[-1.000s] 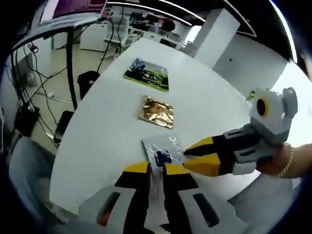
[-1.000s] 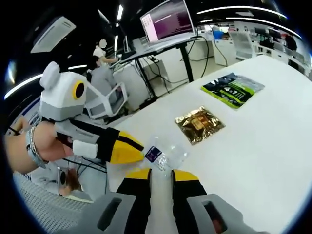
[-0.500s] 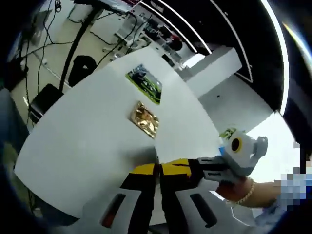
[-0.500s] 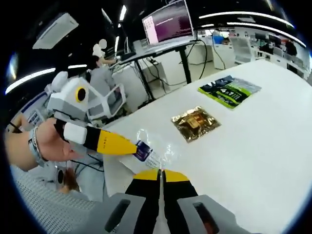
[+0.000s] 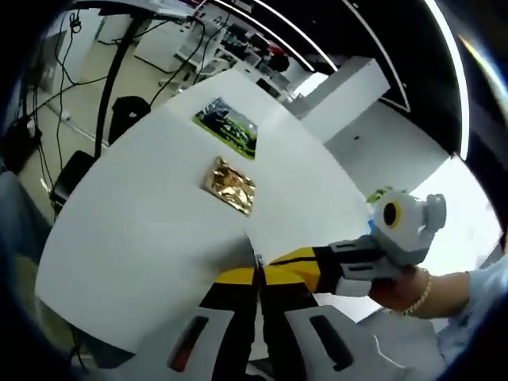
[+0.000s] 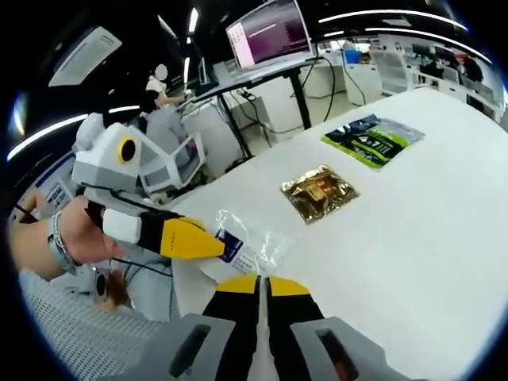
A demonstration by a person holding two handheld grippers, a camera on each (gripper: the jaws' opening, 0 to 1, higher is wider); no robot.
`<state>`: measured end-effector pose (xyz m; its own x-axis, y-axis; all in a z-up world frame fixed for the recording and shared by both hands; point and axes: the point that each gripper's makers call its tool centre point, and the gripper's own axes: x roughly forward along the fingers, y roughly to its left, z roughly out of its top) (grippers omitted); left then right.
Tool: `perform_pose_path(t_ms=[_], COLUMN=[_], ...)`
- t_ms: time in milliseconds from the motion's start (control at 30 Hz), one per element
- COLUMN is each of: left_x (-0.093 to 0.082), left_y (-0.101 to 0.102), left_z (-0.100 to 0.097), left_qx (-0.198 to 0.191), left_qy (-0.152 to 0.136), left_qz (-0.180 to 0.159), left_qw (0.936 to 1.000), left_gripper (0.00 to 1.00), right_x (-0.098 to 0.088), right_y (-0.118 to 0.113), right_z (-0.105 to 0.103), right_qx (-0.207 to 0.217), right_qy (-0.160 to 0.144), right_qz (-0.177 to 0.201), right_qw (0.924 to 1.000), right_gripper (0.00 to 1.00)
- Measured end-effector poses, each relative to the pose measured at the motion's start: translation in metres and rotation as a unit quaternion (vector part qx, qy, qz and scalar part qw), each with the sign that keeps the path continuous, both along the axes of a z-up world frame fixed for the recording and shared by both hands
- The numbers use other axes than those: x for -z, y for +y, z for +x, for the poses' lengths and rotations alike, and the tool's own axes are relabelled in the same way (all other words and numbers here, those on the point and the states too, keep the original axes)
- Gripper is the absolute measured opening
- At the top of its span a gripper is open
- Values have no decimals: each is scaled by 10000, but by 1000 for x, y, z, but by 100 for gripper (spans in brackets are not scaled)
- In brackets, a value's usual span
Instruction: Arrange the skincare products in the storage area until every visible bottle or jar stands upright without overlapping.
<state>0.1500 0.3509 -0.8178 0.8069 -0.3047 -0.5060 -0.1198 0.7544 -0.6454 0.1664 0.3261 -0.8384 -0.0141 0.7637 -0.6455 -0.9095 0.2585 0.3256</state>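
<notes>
A clear plastic sachet (image 6: 248, 248) with a blue label hangs above the near corner of the white table (image 6: 413, 238), pinched from two sides. My left gripper (image 6: 216, 244) comes in from the left, shut on its labelled end. My right gripper (image 6: 260, 279) is shut on its lower edge. In the left gripper view only a thin edge of the sachet (image 5: 256, 259) rises from my shut left gripper (image 5: 258, 274), and the right gripper (image 5: 274, 263) meets it from the right. A gold foil sachet (image 6: 319, 192) (image 5: 228, 184) and a green-black sachet (image 6: 373, 136) (image 5: 226, 127) lie flat farther out.
The table's edge (image 5: 95, 206) drops to a floor with cables (image 5: 71, 87) and a black stand. A desk with a lit monitor (image 6: 266, 32), a chair (image 6: 181, 163) and a seated person (image 6: 163, 111) lie beyond the table. A white pillar (image 5: 345, 95) stands at the back.
Both grippers' jaws, open a second ago around the sachet on the table, have closed on it. The sachet now sits lifted between them; both views have shifted with the hands.
</notes>
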Motion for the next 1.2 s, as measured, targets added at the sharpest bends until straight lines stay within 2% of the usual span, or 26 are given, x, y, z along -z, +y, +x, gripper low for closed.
perform_pose_path(t_ms=[67,167,233,300,400,467,567,700,833,967,1033,1133,1200], left_x=[-10,-27,-40,-49,-66,-74,-93,-104,-110,-118,-119,-120,-121], left_y=[-1,-2,-3,-1,-2,-4,-10,-12,-18,-31,-36,-45,-57], left_z=[-2,-7,-10,-12,-15,-18,-19,-20,-20,-18,-17,-17,-18], left_qx=[-4,32,1,-79,-82,-44,77,158,275,459,567,661,818], left_qy=[-204,-573,-856,-1026,-1355,-1490,-1866,-1999,-2100,-2192,-2176,-2109,-2037], left_qz=[-125,-318,-503,-653,-973,-1090,-1231,-1249,-1303,-1492,-1552,-1604,-1613], left_qw=[9997,9978,9951,9925,9860,9828,9747,9717,9686,9631,9620,9620,9622], left_gripper=[0,0,0,0,0,0,0,0,0,0,0,0,0], right_x=[-13,-30,-40,-49,-66,-74,-89,-103,-113,-122,-126,-136,-147], right_y=[2,-1,-5,-7,-8,-10,-13,-21,-32,-42,-49,-58,-66], right_z=[-5,-4,-3,-3,-16,-24,-33,-29,-30,-30,-31,-31,-30], right_qx=[64,123,224,285,209,45,-40,14,109,118,111,188,292], right_qy=[265,303,342,425,888,967,1011,775,871,529,486,582,774], right_qz=[288,571,721,902,1257,1382,1562,1716,1832,1922,1948,2136,2323], right_qw=[9992,9978,9966,9946,9879,9857,9825,9821,9792,9799,9796,9750,9691], right_gripper=[6,8,13,17,14,15,12,8,4,3,3,0,0])
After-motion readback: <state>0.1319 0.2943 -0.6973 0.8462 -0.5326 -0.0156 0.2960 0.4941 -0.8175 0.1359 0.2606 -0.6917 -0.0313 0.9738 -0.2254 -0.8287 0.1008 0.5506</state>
